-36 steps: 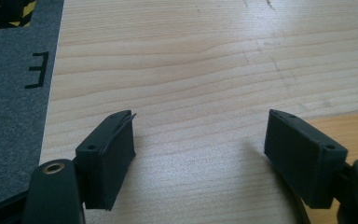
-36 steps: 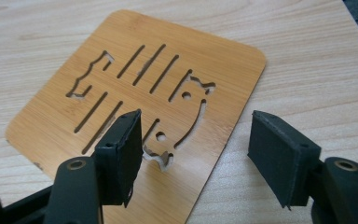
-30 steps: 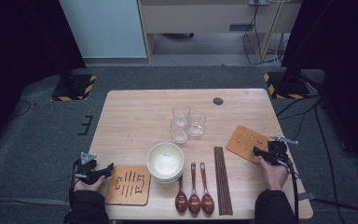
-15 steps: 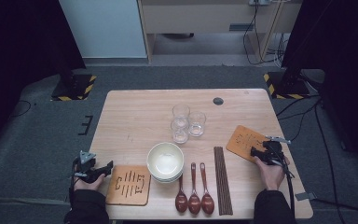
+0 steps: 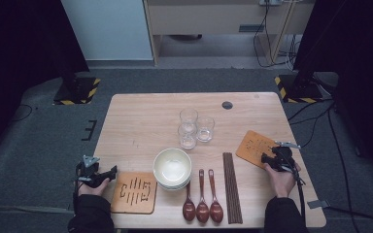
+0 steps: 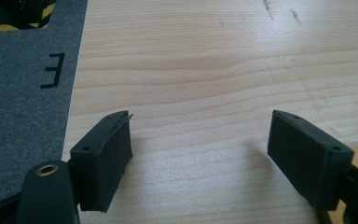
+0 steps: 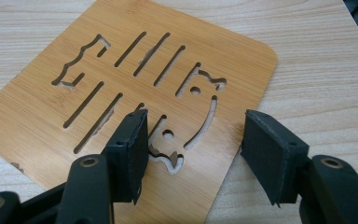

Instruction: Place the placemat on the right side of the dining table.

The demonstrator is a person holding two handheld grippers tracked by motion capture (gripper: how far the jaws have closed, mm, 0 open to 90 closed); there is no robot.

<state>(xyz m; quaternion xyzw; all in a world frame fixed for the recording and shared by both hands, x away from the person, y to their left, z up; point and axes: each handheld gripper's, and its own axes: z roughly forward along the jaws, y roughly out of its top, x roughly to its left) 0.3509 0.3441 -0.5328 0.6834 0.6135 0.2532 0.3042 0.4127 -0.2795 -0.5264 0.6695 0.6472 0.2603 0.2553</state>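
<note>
Bamboo trivet [image 7: 135,88], a thin board with a fish cut out of it in slots, is seen lying flat on the right part of the table [image 5: 141,121], turned askew to the table's edges, with its near corner under the right gripper [image 5: 278,160]. In the right gripper view the jaws are found straddling that corner: the left pad sits over the board beside the cut-out, the right pad beyond the board's edge over bare wood, and neither pad is pressing on it. The jaws have just been closing, with the trivet's edge between them but not yet gripped. The board is judged to lie directly ahead of and beneath this gripper, so the right hand [image 5: 280,178] is by far the nearer one; a flat, thin board would probably need its edge lifted or pinched. The left gripper [image 6: 200,163] is held wide apart over bare table at the left edge, nothing between its jaws, just beside a second trivet [image 5: 134,191]. Outward from the task's thing, a bundle of dark chopsticks [image 5: 231,187] lies lengthwise just to its left, then three wooden spoons [image 5: 202,199], a stack of pale bowls [image 5: 172,167] and three glasses [image 5: 195,128] further back. Nothing is noted standing between gripper and board.
</note>
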